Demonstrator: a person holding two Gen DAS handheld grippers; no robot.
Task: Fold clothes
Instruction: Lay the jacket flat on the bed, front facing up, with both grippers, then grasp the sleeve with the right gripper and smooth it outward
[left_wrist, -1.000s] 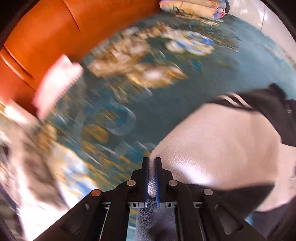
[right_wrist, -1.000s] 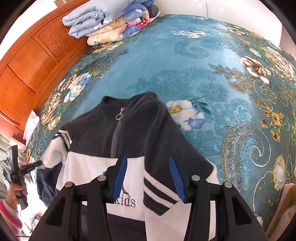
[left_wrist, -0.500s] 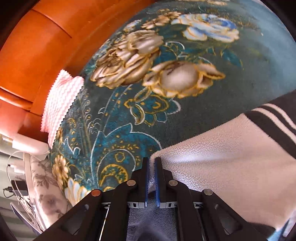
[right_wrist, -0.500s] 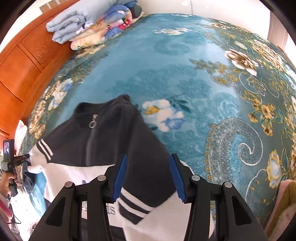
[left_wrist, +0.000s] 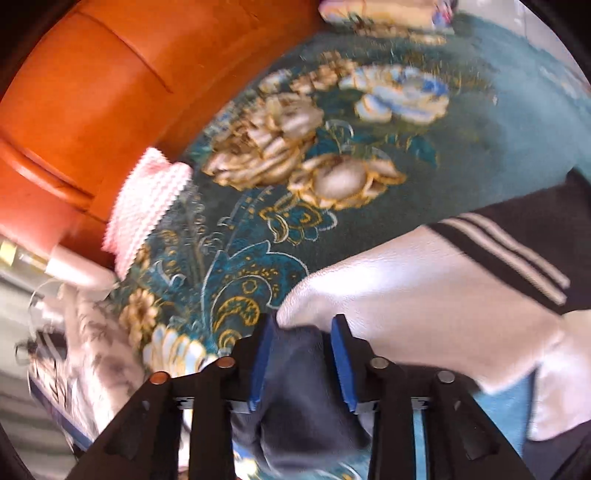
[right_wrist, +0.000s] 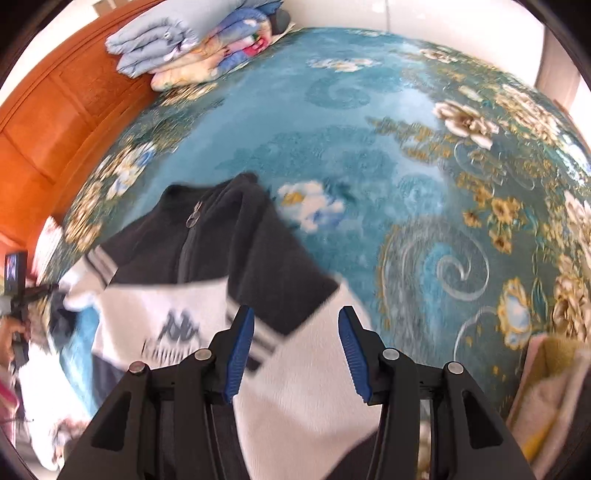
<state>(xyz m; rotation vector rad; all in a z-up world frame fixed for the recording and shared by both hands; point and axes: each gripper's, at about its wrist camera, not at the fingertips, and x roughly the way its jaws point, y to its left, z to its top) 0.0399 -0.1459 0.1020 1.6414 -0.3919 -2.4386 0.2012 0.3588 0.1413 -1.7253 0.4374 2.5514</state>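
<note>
A black and white fleece zip jacket (right_wrist: 207, 273) lies front up on the teal floral bedspread (right_wrist: 369, 155). Its left sleeve (left_wrist: 424, 288), white with a striped black band, reaches to my left gripper (left_wrist: 301, 328). That gripper is open, with the sleeve's dark cuff (left_wrist: 295, 373) lying loosely between its blue pads. My right gripper (right_wrist: 297, 321) is open and empty, over the white part of the right sleeve (right_wrist: 314, 369). The left gripper also shows small at the left edge of the right wrist view (right_wrist: 44, 291).
An orange wooden headboard (right_wrist: 55, 110) runs along the left. Folded quilts (right_wrist: 192, 40) are stacked at the bed's far corner. A pink-white knitted cloth (left_wrist: 147, 206) lies at the bed edge by the headboard. A yellow-pink towel (right_wrist: 546, 387) lies at the right.
My left gripper has opened and let go of the sleeve cuff it was clamping. The right gripper stayed open and shifted over the right sleeve.
</note>
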